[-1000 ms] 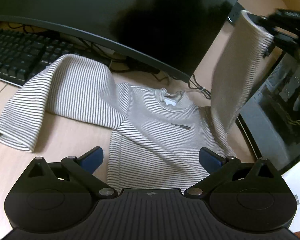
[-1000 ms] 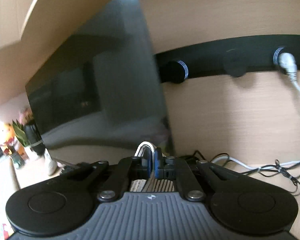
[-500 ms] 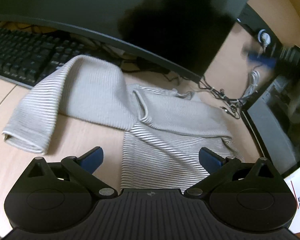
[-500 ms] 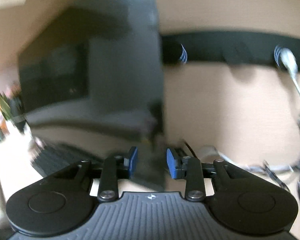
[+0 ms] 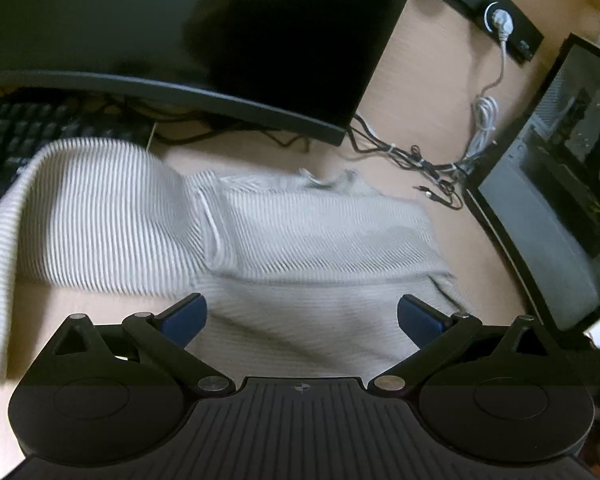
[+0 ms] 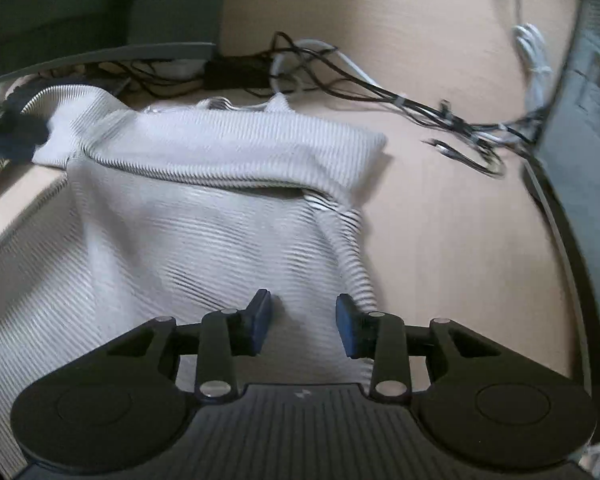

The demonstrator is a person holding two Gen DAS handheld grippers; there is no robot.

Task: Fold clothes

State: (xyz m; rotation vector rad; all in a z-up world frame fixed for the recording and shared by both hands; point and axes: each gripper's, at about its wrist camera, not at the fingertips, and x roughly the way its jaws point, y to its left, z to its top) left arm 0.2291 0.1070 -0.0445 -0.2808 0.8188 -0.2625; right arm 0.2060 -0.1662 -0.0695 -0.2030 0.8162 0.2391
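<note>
A grey-and-white striped sweater (image 5: 300,248) lies flat on the wooden desk. Its right sleeve (image 6: 228,152) is folded across the chest. Its left sleeve (image 5: 80,200) stretches out to the left towards the keyboard. My left gripper (image 5: 302,316) is wide open and empty, hovering over the sweater's lower body. My right gripper (image 6: 303,320) is open and empty, low over the sweater (image 6: 180,240) near its right side edge.
A large dark monitor (image 5: 180,32) stands behind the sweater, with a black keyboard (image 5: 4,136) at the left. A tangle of cables (image 6: 440,120) lies at the back right. A dark computer case (image 5: 560,208) stands at the right. A black socket strip (image 5: 484,20) runs along the wall.
My right gripper held the right sleeve up high, then let it go; the sleeve now lies folded across the chest. The right gripper has dropped low over the sweater. The left gripper moved slightly forward.
</note>
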